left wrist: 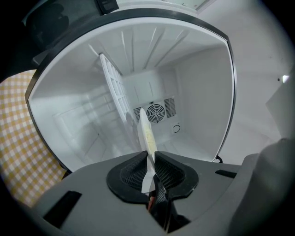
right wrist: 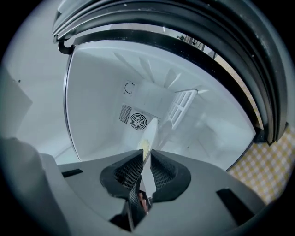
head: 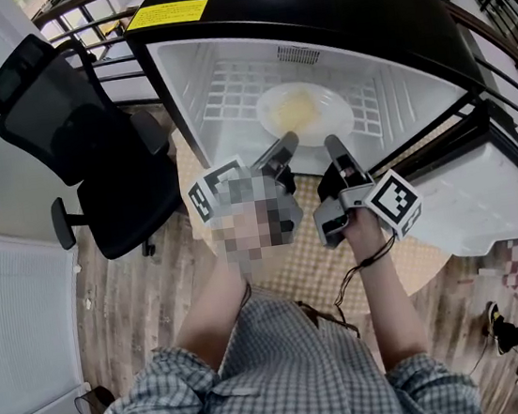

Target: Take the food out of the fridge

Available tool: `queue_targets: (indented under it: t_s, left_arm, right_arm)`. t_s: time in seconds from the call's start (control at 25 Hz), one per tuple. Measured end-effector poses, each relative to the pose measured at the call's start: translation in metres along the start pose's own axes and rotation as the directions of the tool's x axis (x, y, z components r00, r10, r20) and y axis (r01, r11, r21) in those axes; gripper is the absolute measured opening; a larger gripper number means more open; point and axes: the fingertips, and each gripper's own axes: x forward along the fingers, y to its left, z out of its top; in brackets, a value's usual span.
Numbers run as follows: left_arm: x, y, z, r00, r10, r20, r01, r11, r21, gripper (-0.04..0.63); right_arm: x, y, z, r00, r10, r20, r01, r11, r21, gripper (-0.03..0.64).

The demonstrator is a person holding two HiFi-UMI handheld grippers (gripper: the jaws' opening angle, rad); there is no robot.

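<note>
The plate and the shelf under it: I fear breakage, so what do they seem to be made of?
Plate: smooth and white with a thin, stiff rim. It could be glazed ceramic, melamine or plastic, and the look does not settle which. Shelf: an open white grid of thin bars, probably coated wire, possibly moulded plastic.

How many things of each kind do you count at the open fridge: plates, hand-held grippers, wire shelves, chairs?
plate: 1
left hand-held gripper and right hand-held gripper: 2
wire shelf: 1
office chair: 1
Total: 5
</note>
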Motion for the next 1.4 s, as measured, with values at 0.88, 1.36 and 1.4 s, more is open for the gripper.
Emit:
queue_targets:
  t_s: [0.88, 1.36, 1.4]
  left_arm:
    - [-0.049, -0.003, -0.076, 0.998, 0.002, -0.068, 0.000, 0.999, 0.036, 0.055]
    - [-0.077, 0.040, -0.126, 0.987, 0.073, -0.142, -0.077, 0.997, -0.021, 0.055]
    - [-0.078, 0.045, -0.130, 0.985, 0.081, -0.149, -0.086, 0.996, -0.030, 0.055]
  right_arm:
    - [-0.079, -0.009, -0.033, 0.998, 0.031, -0.062, -0.033, 0.999, -0.034, 0.043]
    - [-0.113, -0.052, -0.072, 0.991, -0.040, -0.125, 0.039, 0.999, -0.007, 0.044]
    - [-0.115, -0.056, -0.076, 0.991, -0.045, -0.129, 0.045, 0.999, -0.001, 0.044]
